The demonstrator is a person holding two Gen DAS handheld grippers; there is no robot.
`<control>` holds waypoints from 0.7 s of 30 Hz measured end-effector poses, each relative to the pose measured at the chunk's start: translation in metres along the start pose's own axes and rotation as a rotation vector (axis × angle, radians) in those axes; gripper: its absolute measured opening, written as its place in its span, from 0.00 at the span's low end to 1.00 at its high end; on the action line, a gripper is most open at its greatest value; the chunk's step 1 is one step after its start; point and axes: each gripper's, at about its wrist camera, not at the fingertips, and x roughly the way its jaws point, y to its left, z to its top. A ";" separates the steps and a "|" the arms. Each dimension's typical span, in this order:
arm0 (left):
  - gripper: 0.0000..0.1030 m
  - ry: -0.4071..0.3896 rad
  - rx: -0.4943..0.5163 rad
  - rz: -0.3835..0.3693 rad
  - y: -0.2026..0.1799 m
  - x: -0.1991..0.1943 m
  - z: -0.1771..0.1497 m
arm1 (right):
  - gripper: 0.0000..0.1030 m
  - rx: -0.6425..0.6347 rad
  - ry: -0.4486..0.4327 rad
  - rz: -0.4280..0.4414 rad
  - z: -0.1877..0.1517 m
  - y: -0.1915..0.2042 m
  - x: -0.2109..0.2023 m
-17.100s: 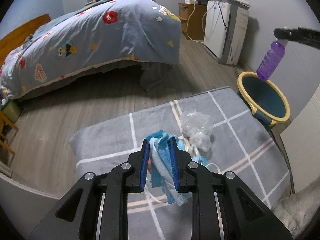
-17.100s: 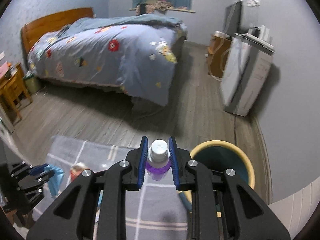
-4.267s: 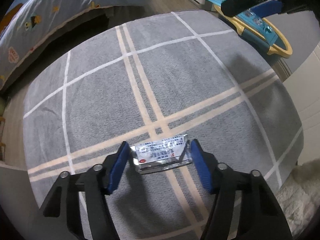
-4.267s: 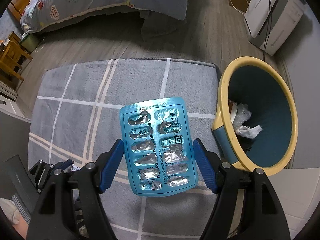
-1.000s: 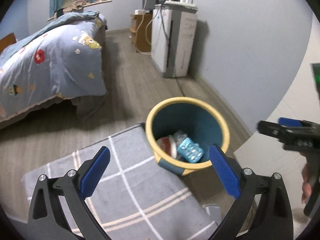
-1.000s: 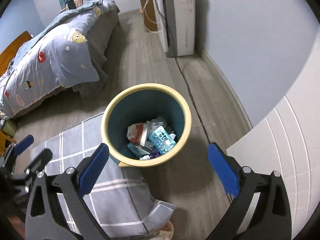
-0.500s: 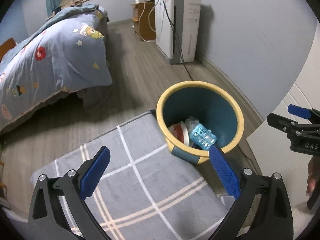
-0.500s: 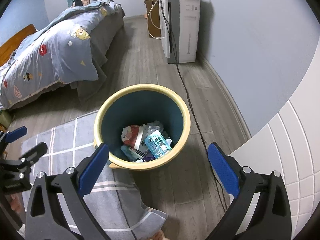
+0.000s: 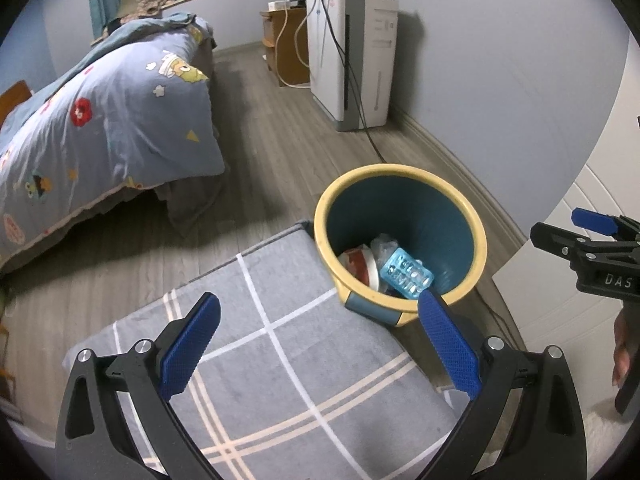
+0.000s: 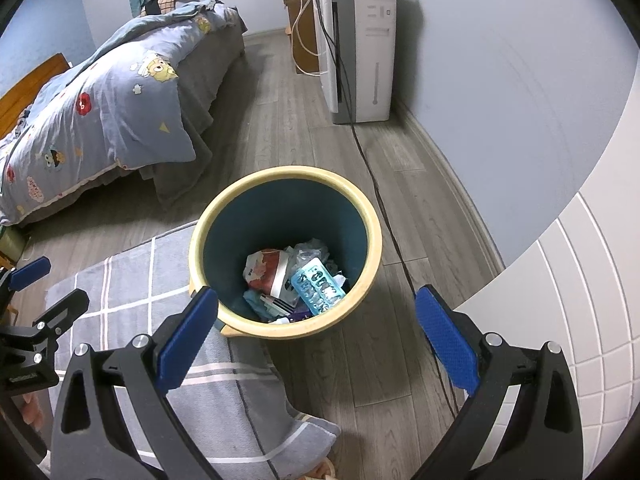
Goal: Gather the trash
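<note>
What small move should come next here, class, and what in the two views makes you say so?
Probably draw both grippers back from the bin and stop. The left gripper and right gripper hang with jaws wide and empty, the blister pack lies in the bin with other rubbish, and the visible rug shows no litter.

Grey checked rug (image 9: 280,380) on wood-plank floor (image 9: 280,152), bed with blue cartoon-print duvet (image 9: 108,120), white appliance (image 10: 360,40) against pale wall, black cable (image 10: 384,216), wooden side cabinet (image 9: 286,52).
</note>
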 end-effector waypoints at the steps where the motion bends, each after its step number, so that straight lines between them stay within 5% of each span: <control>1: 0.95 0.000 -0.001 0.001 0.000 0.000 0.000 | 0.95 0.000 0.001 0.000 0.000 0.000 0.000; 21: 0.95 -0.002 0.001 0.007 0.000 0.001 -0.001 | 0.95 -0.005 0.004 -0.008 -0.003 0.000 0.001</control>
